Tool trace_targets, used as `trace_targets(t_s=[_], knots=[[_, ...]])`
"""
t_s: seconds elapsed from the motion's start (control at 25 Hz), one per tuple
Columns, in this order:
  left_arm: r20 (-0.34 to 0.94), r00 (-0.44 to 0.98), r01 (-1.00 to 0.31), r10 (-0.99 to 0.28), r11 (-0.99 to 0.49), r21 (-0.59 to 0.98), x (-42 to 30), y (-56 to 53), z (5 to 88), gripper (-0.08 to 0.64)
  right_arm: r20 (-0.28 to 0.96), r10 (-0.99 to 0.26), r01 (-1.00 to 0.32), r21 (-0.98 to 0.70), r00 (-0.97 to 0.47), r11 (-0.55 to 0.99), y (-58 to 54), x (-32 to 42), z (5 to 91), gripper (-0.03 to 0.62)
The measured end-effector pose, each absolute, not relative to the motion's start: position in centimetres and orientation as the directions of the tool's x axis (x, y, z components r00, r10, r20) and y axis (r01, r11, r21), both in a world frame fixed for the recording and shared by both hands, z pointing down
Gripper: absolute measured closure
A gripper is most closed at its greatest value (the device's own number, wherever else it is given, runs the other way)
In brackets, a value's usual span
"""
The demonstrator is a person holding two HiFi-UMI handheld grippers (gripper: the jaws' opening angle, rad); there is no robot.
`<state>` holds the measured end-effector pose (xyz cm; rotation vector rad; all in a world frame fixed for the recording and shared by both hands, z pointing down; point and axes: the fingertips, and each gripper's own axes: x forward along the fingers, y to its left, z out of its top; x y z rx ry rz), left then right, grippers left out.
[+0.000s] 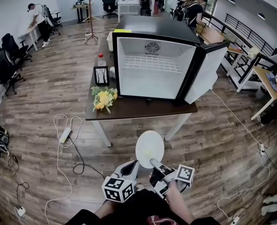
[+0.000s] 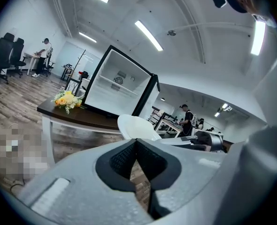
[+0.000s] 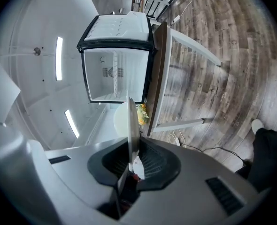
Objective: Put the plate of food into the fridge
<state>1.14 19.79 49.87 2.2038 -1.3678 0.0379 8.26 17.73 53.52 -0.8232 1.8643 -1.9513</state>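
Right tongs [image 3: 130, 161] pinched rim of round white plate [image 1: 149, 146], held roughly level, I judged so nothing slid off, well short of dark wooden desk [image 1: 138, 110]. Left tongs [image 2: 136, 142] pressed together, empty. Black-framed white mini fridge [image 1: 150, 69] stood door-open on desk, ready.

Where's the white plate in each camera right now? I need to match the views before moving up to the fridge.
Head view: plate at lower centre, gripped at its near edge by the right gripper.
Left gripper view: plate at centre, just above the jaws.
Right gripper view: plate edge-on at centre, clamped between the jaws.
Shared landmark: the open fridge, above the plate in every view.
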Motion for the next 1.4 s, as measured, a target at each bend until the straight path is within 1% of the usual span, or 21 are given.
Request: trace_targets(t_s=[0.2, 0.4, 0.84, 1.08, 1.4], knots=[[0.317, 0.467, -0.84, -0.825, -0.303, 0.449, 2.3, 17.5, 51.2, 0.555, 0.202, -0.598, -0.177, -0.979, -0.776, -0.102, 15.3, 10.8, 53.7, 0.537], [0.323, 0.467, -0.844, -0.823, -0.305, 0.442, 3.3, 16.5, 51.6, 0.555, 0.187, -0.615, -0.159, -0.982, -0.766, -0.1, 14.0, 12.4, 53.7, 0.538], [0.347, 0.468, -0.845, -0.813, -0.298, 0.444, 3.7, 15.4, 52.4, 0.555, 0.201, -0.606, -0.152, -0.98, -0.769, -0.131, 14.1, 12.6, 54.8, 0.537], [0.337, 0.493, -0.836, -0.802, -0.329, 0.44, 4.2, 13.9, 52.4, 0.555, 0.2, -0.619, -0.149, -0.98, -0.759, -0.134, 12.7, 12.7, 54.9, 0.537], [0.338, 0.501, -0.835, -0.797, -0.343, 0.43, 1.8, 9.6, 52.2, 0.555, 0.207, -0.64, -0.148, -0.978, -0.74, -0.146, 8.4, 11.2, 55.1, 0.537]])
